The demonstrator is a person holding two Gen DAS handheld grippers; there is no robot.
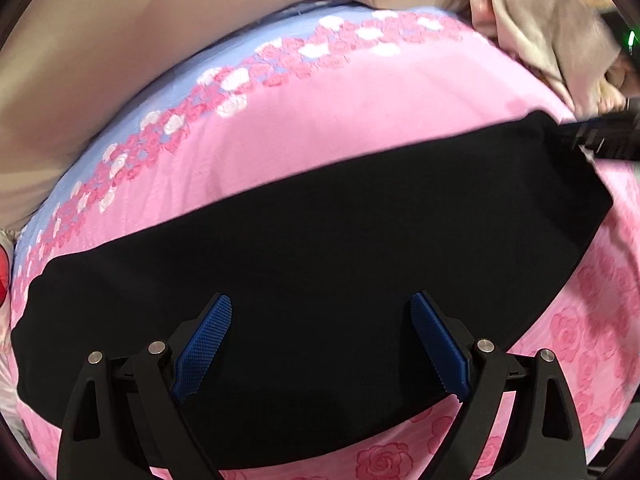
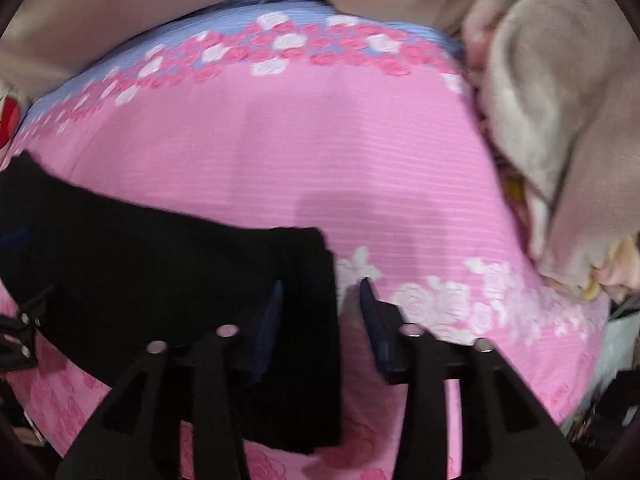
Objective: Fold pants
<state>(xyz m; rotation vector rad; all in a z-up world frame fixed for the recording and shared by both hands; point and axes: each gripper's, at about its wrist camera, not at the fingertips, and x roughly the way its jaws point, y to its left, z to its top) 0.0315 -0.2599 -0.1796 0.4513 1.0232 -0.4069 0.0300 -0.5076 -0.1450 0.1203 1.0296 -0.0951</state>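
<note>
a: where are the black pants [image 1: 320, 264]?
b: flat on the pink rose bedsheet [image 1: 360, 120], one long dark band running across the bed. looks already doubled lengthwise, so i'd judge the next fold is end to end.

a: left gripper [image 1: 320, 344]?
b: jaws wide apart, hanging over the middle of the band, nothing between the pads, no grip.

a: right gripper [image 2: 320, 316]?
b: jaws part open. the end edge of the pants sits between the fingers, left finger over the cloth, right finger over bare sheet. pads not pressing that i can see, so not held.

a: how to do the fold well?
b: judgement only: pinch both layers at the end near the corners, not just the top one, lift low, carry it over along the band so the long edges stay lined up, then lay down and smooth.

a: edges, room?
b: far side has plenty of bare pink sheet up to the blue flower border [image 2: 280, 40]. beige blanket pile [image 2: 560, 120] crowds the right side, near the pants end but apart from it. near edge of the bed is close under the grippers, so work away from it.
</note>
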